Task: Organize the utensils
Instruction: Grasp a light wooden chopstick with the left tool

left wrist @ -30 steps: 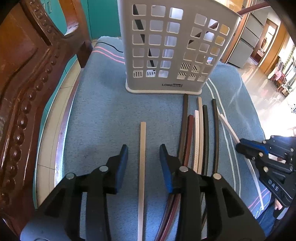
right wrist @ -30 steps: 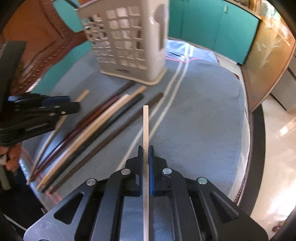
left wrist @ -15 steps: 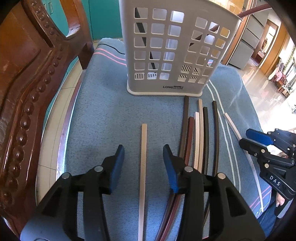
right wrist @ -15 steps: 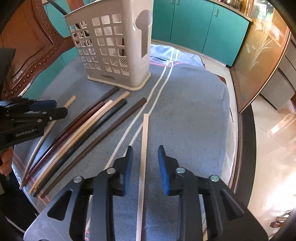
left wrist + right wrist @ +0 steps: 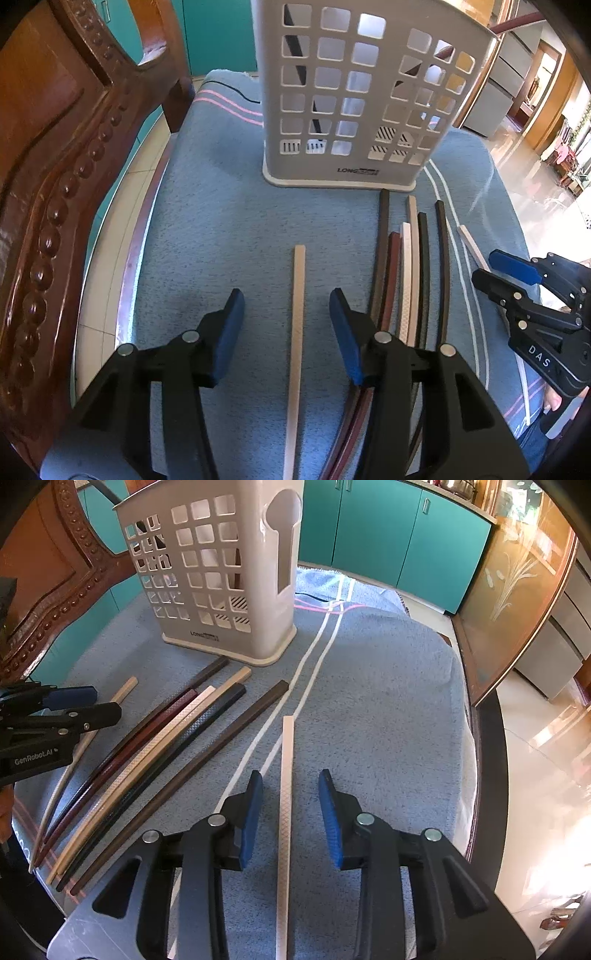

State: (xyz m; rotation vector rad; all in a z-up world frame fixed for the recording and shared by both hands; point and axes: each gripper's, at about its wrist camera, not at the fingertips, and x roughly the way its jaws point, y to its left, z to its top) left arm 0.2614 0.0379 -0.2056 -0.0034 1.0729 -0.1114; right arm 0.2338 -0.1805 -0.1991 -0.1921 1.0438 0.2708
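Note:
A white slotted utensil holder (image 5: 354, 99) stands upright at the back of the blue cloth; it also shows in the right wrist view (image 5: 221, 572). My left gripper (image 5: 286, 314) is open, its jaws either side of a beige chopstick (image 5: 297, 332) lying on the cloth. My right gripper (image 5: 290, 794) is open around a white chopstick (image 5: 285, 812) that lies flat. A bundle of several dark, red and pale chopsticks (image 5: 406, 266) lies between the two, also in the right wrist view (image 5: 155, 753). A dark stick stands inside the holder.
A carved wooden chair back (image 5: 55, 184) rises along the left. The blue cloth (image 5: 388, 709) drops off at its right edge to a tiled floor (image 5: 535, 757). Teal cabinets (image 5: 388, 528) stand behind.
My right gripper opened and let go of the white chopstick, which now lies on the cloth. My left gripper's jaws spread a little wider around the beige chopstick. Both pulled back slightly.

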